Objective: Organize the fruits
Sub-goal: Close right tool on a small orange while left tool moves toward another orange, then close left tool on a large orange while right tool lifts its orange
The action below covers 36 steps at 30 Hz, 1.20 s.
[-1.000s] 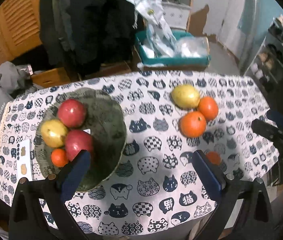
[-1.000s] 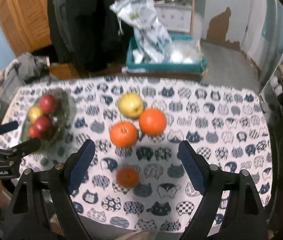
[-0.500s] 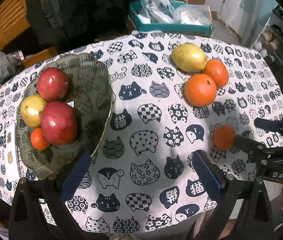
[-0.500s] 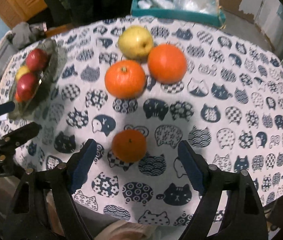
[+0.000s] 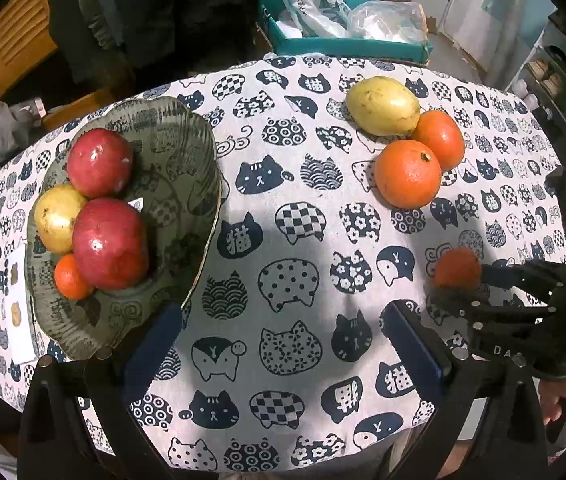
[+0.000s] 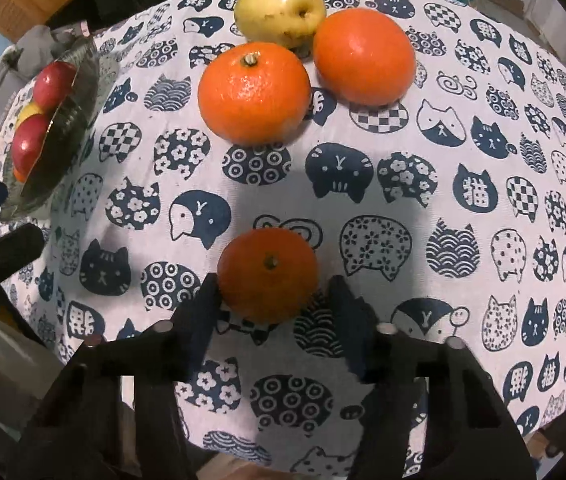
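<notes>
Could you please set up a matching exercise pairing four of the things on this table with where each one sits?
Things:
1. small tangerine
2. yellow pear
3. green bowl
4. left gripper

Places:
A. holding two red fruits, a yellow one and a small orange one
B. between the right gripper's fingers, on the cloth
C. open above bare cloth beside the bowl
D. behind the two big oranges, touching them

Pairs: 1-B, 2-D, 3-A, 4-C
</notes>
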Available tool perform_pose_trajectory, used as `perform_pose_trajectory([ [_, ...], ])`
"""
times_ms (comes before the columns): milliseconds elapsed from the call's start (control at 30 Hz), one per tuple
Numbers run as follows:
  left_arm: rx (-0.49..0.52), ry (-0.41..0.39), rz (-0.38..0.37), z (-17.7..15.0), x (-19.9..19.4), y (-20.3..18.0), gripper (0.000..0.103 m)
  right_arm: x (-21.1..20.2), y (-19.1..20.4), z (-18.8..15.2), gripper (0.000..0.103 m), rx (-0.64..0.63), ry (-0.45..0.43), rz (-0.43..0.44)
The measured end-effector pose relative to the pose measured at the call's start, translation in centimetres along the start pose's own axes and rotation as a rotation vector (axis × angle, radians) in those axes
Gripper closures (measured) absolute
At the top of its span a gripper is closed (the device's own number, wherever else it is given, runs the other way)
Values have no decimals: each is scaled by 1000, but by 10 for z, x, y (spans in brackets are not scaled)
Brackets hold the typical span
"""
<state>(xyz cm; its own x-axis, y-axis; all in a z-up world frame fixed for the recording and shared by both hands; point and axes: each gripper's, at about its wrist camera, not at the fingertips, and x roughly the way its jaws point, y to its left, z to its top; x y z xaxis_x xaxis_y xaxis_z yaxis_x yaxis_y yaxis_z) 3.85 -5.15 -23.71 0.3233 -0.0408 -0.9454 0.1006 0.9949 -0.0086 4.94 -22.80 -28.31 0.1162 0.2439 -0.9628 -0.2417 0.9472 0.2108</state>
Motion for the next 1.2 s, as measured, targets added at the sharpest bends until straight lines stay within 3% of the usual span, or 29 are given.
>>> perform_pose_trajectory([
  [33,-1,-1,-1,1,0,0,1,0,1,0,57,-9,-5,2],
  [300,-9,-9,-39,18,6,-12,1,-12,-12,3,58,9,-53,-31],
  [767,1,-13,-97,54,28,-46,1,-53,-75,30,58,90,-212,-151],
  [1200,22,14,-116,77,59,-81,1,-54,-104,43,58,145,-249,-185],
])
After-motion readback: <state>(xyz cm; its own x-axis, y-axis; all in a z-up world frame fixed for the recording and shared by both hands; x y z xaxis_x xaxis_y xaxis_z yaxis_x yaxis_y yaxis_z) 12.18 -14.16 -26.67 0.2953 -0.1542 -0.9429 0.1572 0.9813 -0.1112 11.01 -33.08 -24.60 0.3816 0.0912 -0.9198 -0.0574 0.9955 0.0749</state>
